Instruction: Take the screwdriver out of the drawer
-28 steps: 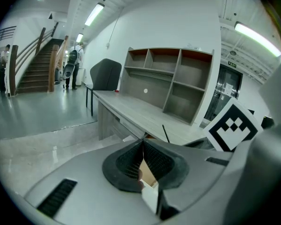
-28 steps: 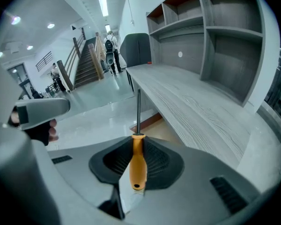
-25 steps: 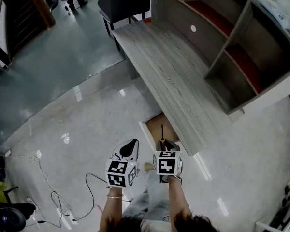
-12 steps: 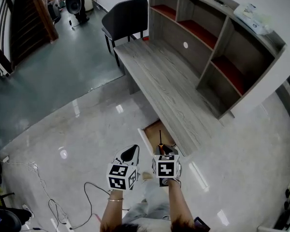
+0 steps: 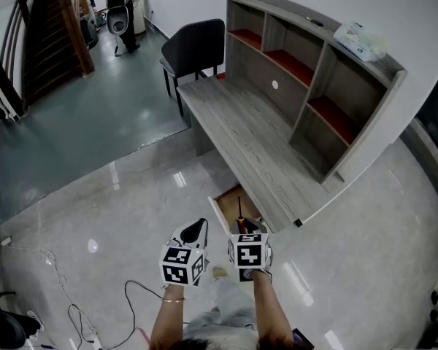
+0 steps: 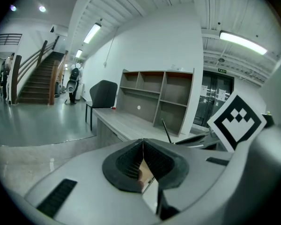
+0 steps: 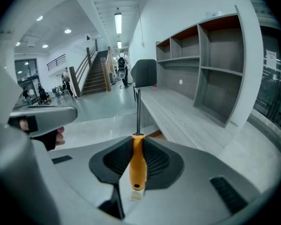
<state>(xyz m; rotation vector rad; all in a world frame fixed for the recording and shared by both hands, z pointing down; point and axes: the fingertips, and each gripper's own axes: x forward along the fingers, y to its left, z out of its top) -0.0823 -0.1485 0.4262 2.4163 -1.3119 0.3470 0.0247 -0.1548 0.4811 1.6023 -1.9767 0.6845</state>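
Screwdriver (image 7: pixel 137 165) (orange) in right gripper (image 7: pixel 137 142)

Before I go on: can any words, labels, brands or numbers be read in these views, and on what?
None can be read.
Sign above the glass doors: too small to read.
Sheets on the glass doors: blurred.
Sheet on the glass: blurred.
Marker cubes: black and white square patterns only, no words.
Screwdriver: no print shows on the orange handle.
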